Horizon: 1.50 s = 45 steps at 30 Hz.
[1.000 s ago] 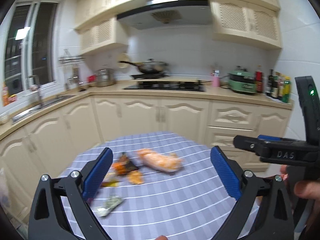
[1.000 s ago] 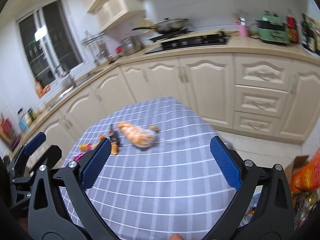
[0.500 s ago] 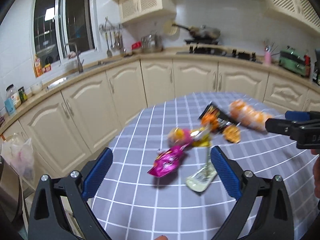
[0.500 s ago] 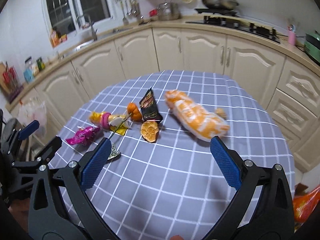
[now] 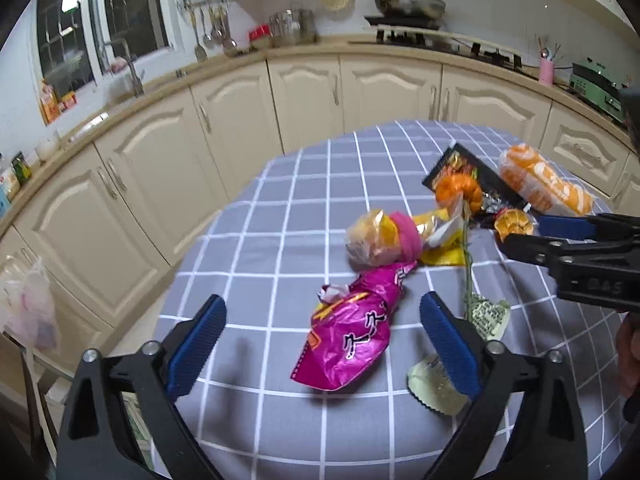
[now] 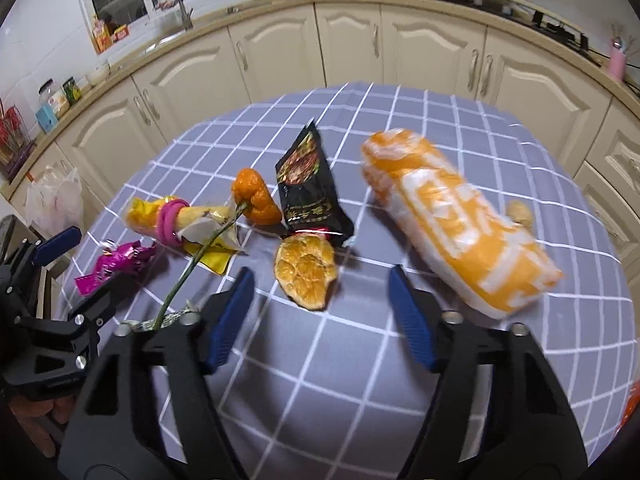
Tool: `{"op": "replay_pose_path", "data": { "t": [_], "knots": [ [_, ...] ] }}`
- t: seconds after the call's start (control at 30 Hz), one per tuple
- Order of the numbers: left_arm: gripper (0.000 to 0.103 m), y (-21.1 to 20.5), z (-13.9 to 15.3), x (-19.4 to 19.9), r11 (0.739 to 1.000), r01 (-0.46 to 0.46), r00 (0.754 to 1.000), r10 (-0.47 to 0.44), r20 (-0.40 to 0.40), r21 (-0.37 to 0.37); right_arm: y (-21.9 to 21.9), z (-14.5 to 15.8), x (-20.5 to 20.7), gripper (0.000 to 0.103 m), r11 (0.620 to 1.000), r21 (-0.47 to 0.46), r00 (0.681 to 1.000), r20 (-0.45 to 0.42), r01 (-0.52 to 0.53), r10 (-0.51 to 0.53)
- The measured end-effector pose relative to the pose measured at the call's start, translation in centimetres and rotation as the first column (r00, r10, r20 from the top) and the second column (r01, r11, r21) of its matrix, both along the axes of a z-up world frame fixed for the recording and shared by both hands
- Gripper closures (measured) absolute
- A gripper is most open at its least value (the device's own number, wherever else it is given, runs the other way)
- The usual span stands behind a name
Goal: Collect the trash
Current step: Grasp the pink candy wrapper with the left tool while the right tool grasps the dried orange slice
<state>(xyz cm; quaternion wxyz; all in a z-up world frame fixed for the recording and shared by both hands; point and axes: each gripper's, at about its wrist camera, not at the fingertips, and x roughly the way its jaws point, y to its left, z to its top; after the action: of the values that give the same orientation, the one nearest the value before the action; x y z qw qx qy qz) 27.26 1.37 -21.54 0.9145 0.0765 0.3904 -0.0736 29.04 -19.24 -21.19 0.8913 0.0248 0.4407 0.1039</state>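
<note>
Bare tablecloth (image 6: 360, 380) before orange peel (image 6: 306, 276), wrappers behind.

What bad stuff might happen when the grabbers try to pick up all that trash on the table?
1. The open left gripper frames the crinkly magenta foil wrapper; thin foil may slip out of the pads.
2. The thin green stem lies across the yellow packet with pink bands, so lifting one may drag the other.
3. The open right gripper is near the dried orange peel half, which might crumble.

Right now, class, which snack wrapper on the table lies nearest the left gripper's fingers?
The magenta foil wrapper, between the left gripper fingers; the black packet and orange-and-white bag lie farther back.
</note>
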Motion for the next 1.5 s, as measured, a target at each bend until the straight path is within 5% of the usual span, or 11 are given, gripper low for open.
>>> {"op": "replay_pose_path", "data": {
  "t": [0.07, 0.17, 0.5, 0.57, 0.6, 0.63, 0.77, 0.9, 0.97, 1.27, 1.5],
  "knots": [
    [0.048, -0.1, -0.2, 0.2, 1.000, 0.012, 1.000, -0.012, -0.017, -0.011, 0.1, 0.1, -0.1, 0.067, 1.000, 0.001, 1.000, 0.005, -0.009, 0.009],
    [0.064, -0.3, -0.3, 0.2, 0.999, 0.029, 0.999, -0.029, -0.022, -0.021, -0.1, 0.1, -0.5, 0.080, 0.999, 0.035, 1.000, 0.002, -0.019, 0.019],
    [0.064, 0.0, 1.3, -3.9, 0.998, 0.002, 0.999, 0.002, 0.054, -0.070, -2.2, 1.0, -4.3, 0.086, 0.995, 0.097, 1.000, 0.003, -0.018, 0.018],
    [0.064, 0.0, 1.6, -4.6, 0.997, -0.003, 0.998, 0.007, 0.056, -0.083, -2.2, 0.9, -4.2, 0.068, 0.996, 0.091, 1.000, -0.002, -0.006, 0.006],
    [0.064, -0.1, 1.7, -4.9, 0.996, -0.005, 0.998, 0.010, 0.057, -0.085, -2.1, 1.0, -4.2, 0.030, 0.997, 0.082, 1.000, 0.016, 0.005, -0.006],
    [0.064, -0.2, 1.9, -5.2, 0.996, -0.005, 0.998, 0.010, 0.059, -0.086, -1.9, 1.1, -4.1, 0.023, 0.998, 0.061, 0.999, 0.042, 0.012, -0.015],
    [0.064, -0.3, 2.9, -6.2, 0.996, -0.002, 0.997, 0.009, 0.081, -0.087, -0.8, 0.7, -2.6, 0.025, 0.999, 0.044, 0.999, 0.040, -0.018, 0.017],
    [0.064, -0.1, 3.2, -6.4, 0.995, 0.001, 0.997, 0.007, 0.083, -0.096, 0.9, -0.1, -0.9, 0.052, 0.998, -0.035, 0.998, 0.032, -0.052, 0.053],
    [0.064, 0.0, 3.2, -6.5, 0.995, 0.002, 0.997, 0.007, 0.083, -0.100, 1.2, 0.0, -0.6, 0.073, 0.997, -0.055, 0.998, 0.031, -0.060, 0.062],
    [0.064, -1.0, 5.1, -8.0, 0.991, 0.023, 0.992, -0.006, 0.126, -0.135, -3.4, 3.0, -5.3, 0.074, 0.994, 0.107, 0.994, 0.102, -0.037, 0.026],
    [0.064, -5.9, 8.1, -10.2, 0.977, 0.133, 0.976, -0.101, 0.193, -0.164, -9.4, 7.3, -11.1, 0.074, 0.977, 0.214, 0.979, 0.200, -0.004, -0.040]
  ]
}}
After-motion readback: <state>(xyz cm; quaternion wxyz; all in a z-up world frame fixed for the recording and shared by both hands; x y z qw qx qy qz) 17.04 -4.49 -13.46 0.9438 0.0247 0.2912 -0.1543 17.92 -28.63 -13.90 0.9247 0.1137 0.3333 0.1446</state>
